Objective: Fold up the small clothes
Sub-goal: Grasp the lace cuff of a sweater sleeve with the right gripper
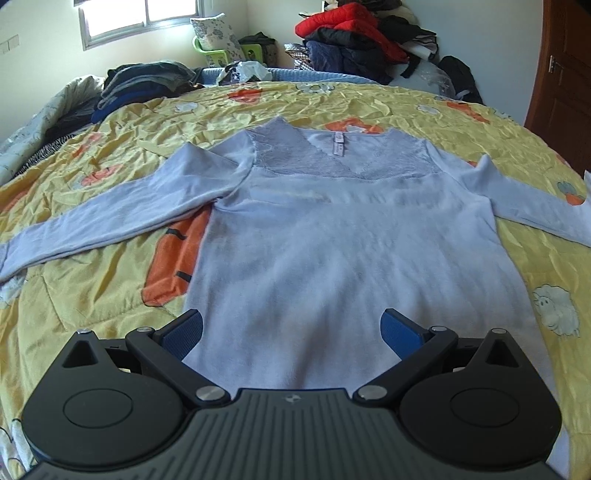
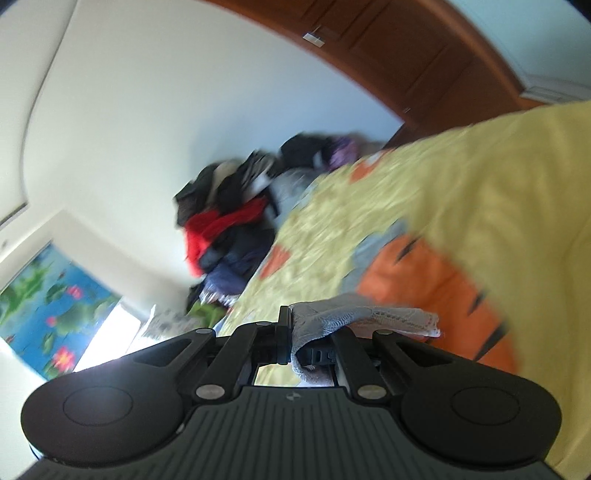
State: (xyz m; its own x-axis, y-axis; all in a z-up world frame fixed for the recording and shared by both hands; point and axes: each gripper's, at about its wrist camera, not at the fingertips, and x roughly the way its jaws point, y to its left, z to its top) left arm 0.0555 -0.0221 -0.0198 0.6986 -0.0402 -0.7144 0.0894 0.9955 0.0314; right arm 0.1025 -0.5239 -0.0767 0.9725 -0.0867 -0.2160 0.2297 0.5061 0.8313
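Observation:
A pale blue long-sleeved top (image 1: 332, 243) with a lace V-neck lies flat, front up, on the yellow quilt (image 1: 110, 155), both sleeves spread out sideways. My left gripper (image 1: 291, 328) hovers open over the top's lower hem, its blue pads either side of the cloth without touching it. In the tilted, blurred right wrist view my right gripper (image 2: 291, 332) is shut on a lace-edged piece of pale blue cloth (image 2: 369, 317), most likely the cuff of the top's right sleeve, which hangs out between the closed fingers.
Folded dark clothes (image 1: 140, 81) sit at the quilt's far left. A heap of red and black jackets (image 1: 362, 37) is piled beyond the bed's far edge. A wooden door (image 1: 565, 85) stands at the right and a window (image 1: 140, 18) at the back left.

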